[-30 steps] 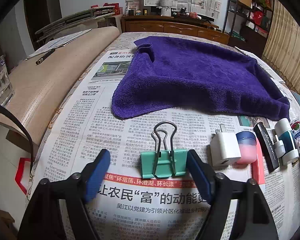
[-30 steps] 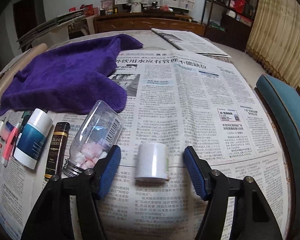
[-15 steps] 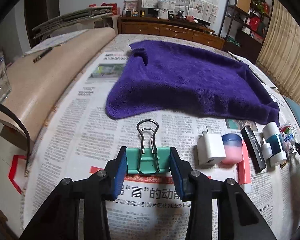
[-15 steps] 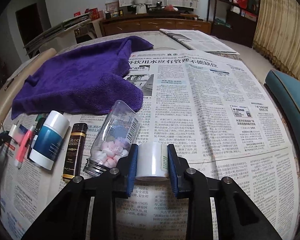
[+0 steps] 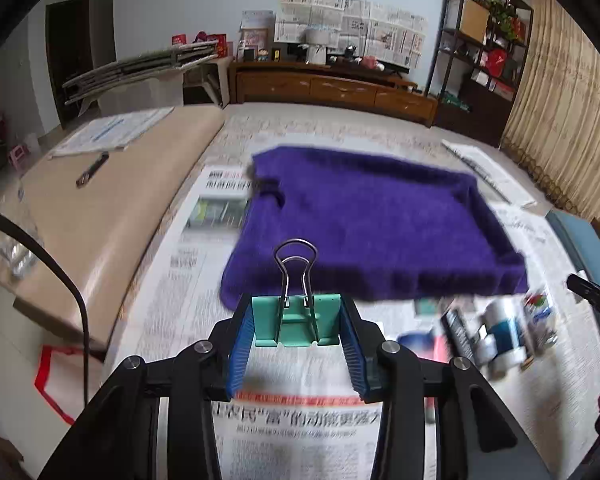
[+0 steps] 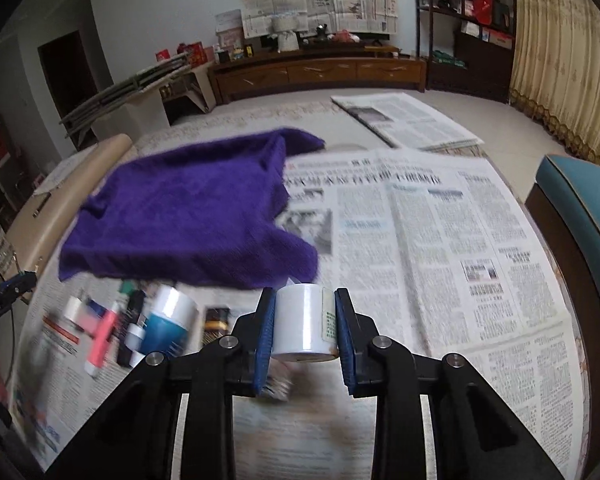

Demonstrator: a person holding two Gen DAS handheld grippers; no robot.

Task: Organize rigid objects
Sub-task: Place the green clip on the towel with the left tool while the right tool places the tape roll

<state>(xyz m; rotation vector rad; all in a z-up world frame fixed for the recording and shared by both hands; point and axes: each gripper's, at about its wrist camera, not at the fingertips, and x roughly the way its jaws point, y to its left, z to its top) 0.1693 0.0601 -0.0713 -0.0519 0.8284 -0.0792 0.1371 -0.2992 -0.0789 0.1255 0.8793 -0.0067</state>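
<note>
- Left wrist view, lower centre: our left tool (image 5: 296,338) clamps the green binder clip (image 5: 296,320), lifted off the table (image 5: 148,320).
- Right wrist view, lower centre: our right tool (image 6: 305,334) pinches the white bottle (image 6: 302,324); we should carry both level, keeping grip firm.

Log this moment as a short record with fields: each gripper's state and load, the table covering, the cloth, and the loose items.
left gripper: shut on the green metal binder clip, wire handles pointing away from the camera
right gripper: shut on the small white plastic cylinder bottle
table covering: printed newspaper sheets
cloth: purple terry towel, spread flat on the newspaper
loose items: blurred row near the towel's front edge, including a blue and white tube
</note>
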